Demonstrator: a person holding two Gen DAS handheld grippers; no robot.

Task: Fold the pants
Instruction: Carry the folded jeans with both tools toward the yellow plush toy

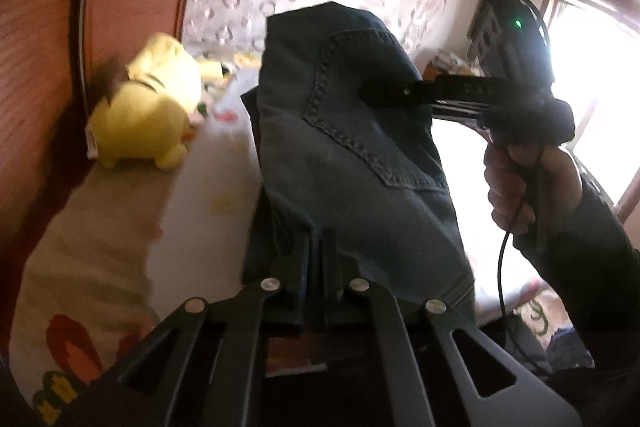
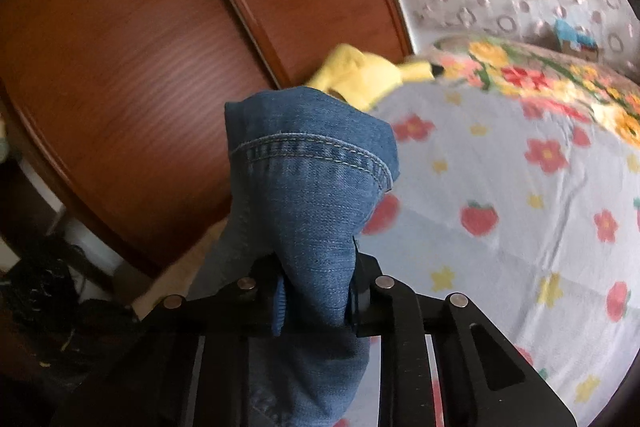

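Observation:
The pants are blue denim jeans (image 1: 344, 163), held up in the air above the bed. My left gripper (image 1: 316, 259) is shut on a bunched part of the jeans near a back pocket. My right gripper (image 1: 384, 93) shows in the left wrist view, coming in from the right and clamped on the jeans higher up. In the right wrist view my right gripper (image 2: 316, 287) is shut on a fold of the jeans (image 2: 308, 179), with a stitched hem standing above the fingers. The rest of the jeans hangs out of sight.
A bed with a flowered sheet (image 2: 500, 187) lies below. A yellow plush toy (image 1: 148, 107) sits by the wooden wardrobe (image 2: 140, 47), and it also shows in the right wrist view (image 2: 360, 75). A flowered quilt (image 2: 560, 79) lies at the bed's far end. A bright window (image 1: 592, 75) is on the right.

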